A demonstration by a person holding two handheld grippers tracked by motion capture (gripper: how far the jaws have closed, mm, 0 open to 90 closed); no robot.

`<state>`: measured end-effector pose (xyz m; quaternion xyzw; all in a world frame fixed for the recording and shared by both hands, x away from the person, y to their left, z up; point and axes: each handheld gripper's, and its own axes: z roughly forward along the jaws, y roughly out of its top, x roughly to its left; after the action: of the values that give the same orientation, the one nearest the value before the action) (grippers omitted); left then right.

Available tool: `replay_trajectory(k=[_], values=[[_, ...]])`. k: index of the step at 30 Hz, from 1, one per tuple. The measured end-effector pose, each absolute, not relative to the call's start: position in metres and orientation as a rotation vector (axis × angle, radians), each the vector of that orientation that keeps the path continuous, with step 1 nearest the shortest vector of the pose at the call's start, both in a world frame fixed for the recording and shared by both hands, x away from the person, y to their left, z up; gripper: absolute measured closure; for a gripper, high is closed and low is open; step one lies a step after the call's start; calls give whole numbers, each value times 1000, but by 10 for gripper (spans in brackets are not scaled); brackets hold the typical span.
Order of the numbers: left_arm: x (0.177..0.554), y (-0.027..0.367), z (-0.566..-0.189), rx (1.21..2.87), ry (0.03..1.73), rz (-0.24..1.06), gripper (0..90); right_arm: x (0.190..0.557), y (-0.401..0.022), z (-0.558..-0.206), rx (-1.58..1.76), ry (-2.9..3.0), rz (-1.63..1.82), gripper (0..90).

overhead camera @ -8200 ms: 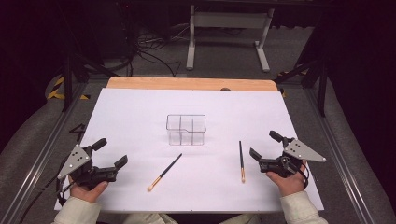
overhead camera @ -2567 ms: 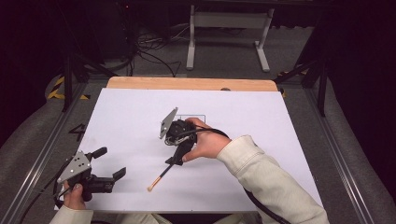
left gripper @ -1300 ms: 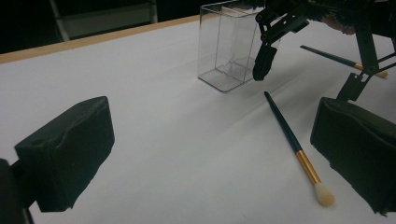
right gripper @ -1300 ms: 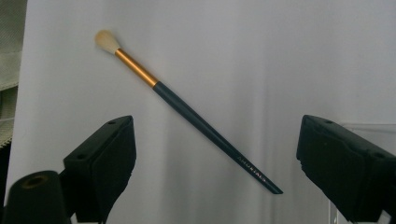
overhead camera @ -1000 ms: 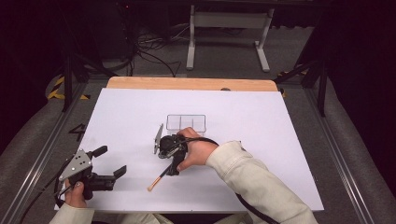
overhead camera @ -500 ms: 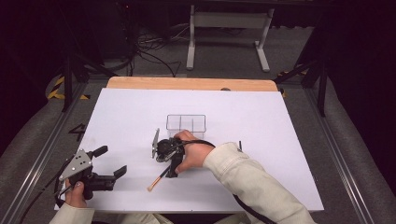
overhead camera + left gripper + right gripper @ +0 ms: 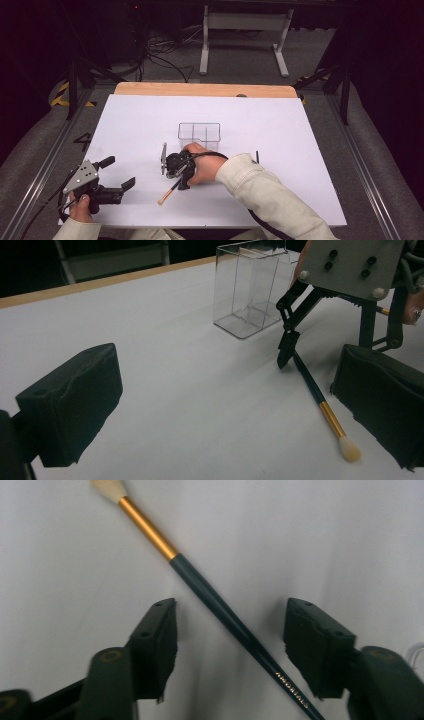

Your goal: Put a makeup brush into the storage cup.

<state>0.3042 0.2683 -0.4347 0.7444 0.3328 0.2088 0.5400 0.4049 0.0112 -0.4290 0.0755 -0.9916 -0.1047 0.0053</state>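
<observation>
The right gripper (image 7: 183, 183) is down at the middle of the white table (image 7: 300, 130), jaws spread wide on either side of the makeup brush (image 7: 210, 592), gripping nothing. The brush lies flat on the table, its pale bristles pointing to the near left. Just beyond stands a clear divided container (image 7: 199, 135). The left gripper (image 7: 119, 176) rests at the near left, open and empty.

A glossy dark brush handle (image 7: 235, 625) with gold metal ferrule lies on matt white paper (image 7: 325, 540).
</observation>
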Motion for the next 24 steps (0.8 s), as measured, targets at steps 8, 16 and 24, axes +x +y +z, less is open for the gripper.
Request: replay_trajectory(k=[8,16,24], values=[[304,269,-435,1772,794,496,5,396,15,-426,373,-3088,-255,711],[304,269,-435,1765,796,495,5,391,18,-425,414,-3089,-197,837],[304,270,-435,1765,796,499,5,391,18,-425,314,-3088,-182,840]])
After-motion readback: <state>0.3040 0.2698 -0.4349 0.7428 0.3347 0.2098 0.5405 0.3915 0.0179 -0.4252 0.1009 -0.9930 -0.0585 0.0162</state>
